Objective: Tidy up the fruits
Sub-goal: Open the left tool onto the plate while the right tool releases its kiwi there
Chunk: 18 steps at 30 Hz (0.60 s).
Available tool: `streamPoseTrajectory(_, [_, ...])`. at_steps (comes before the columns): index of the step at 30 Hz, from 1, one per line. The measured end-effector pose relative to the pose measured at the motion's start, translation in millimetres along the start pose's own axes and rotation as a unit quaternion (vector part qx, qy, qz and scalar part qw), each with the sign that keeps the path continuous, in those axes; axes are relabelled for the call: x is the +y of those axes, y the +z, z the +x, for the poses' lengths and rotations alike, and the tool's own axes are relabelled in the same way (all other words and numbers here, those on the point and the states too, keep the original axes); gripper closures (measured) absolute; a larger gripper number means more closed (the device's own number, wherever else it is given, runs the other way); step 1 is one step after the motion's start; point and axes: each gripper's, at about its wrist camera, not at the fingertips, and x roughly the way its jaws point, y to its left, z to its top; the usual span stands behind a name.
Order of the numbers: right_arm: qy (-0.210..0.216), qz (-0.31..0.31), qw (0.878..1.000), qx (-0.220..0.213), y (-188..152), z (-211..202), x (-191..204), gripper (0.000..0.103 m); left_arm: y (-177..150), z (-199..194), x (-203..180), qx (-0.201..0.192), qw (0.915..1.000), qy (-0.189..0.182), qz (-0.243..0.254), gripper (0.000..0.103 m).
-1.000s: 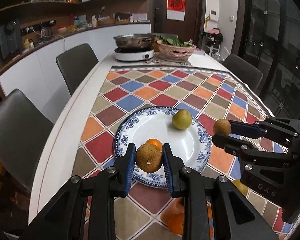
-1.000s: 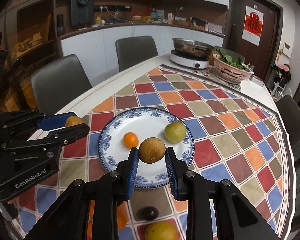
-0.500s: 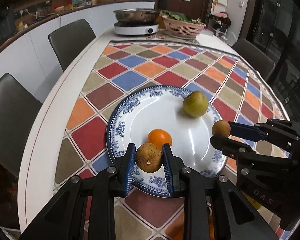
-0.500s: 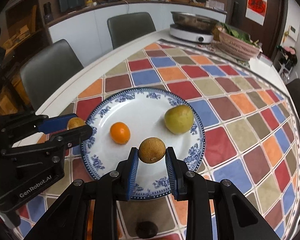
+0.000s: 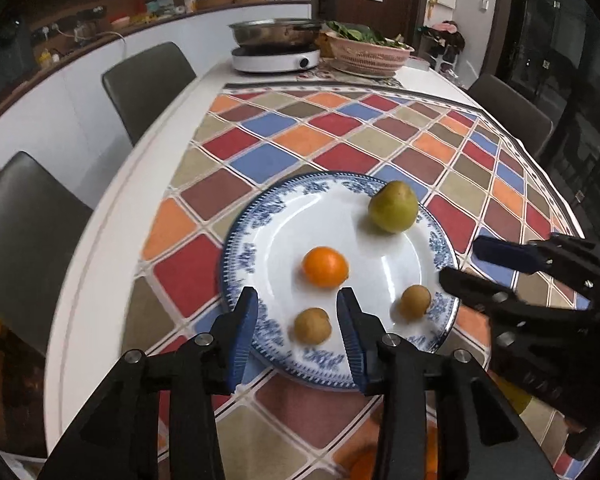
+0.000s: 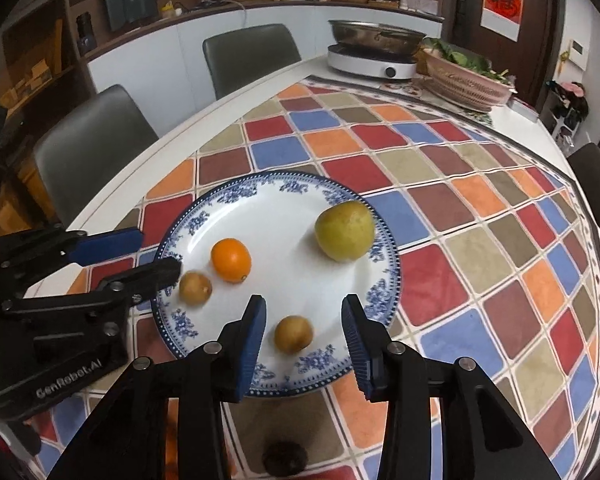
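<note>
Two claws stand spread where, half a second ago, each pinched a brown fruit: your left claw [image 5: 298, 334] and right claw [image 6: 304, 334] have both let go. That puts both fruits down on the plate, so this pair of placements looks done.

One counter [image 5: 100, 248] carries everything, under one chequered cloth [image 5: 340, 136]. One blue-rimmed plate [image 5: 236, 248] sits near you on the cloth.

Four fruits lie on the plate: one green pear [image 5: 393, 207] at the far side, one orange [image 5: 325, 267] near the middle, and two small brown fruits, one [image 5: 313, 326] between your left claw's fingers and one [image 5: 415, 301] just beside the right claw's tip, both near the front rim.

One dark fruit [image 6: 285, 458] waits on the cloth, off the plate, below your right claw. I judge it next.
</note>
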Motion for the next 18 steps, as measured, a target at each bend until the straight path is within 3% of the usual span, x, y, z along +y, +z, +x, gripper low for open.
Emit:
streamPoseTrajectory(7, [-0.025, 0.002, 0.999, -0.037, -14, -40, -4, 0.063, -15, -41, -9, -0.029, 0.9992, 0.024, 0.014, 0.062])
streamPoseTrajectory(9, [-0.027, 0.000, 0.999, -0.046, -18, -53, -3, 0.055, -21, -55, -13, -0.039, 0.9988, 0.024, 0.016, 0.058])
streamPoseTrajectory(14, [-0.031, -0.016, 0.996, -0.086, -32, -89, 5, 0.051, -32, -87, -22, -0.068, 0.9971, 0.030, 0.016, 0.047])
streamPoseTrajectory(17, [-0.039, -0.014, 0.993, -0.107, -40, -107, 7, 0.034, -40, -106, -26, -0.085, 0.9956, 0.036, 0.017, 0.041])
streamPoseTrajectory(18, [-0.043, -0.016, 0.992, -0.114, -43, -113, 9, 0.034, -43, -111, -27, -0.090, 0.9951, 0.038, 0.018, 0.037])
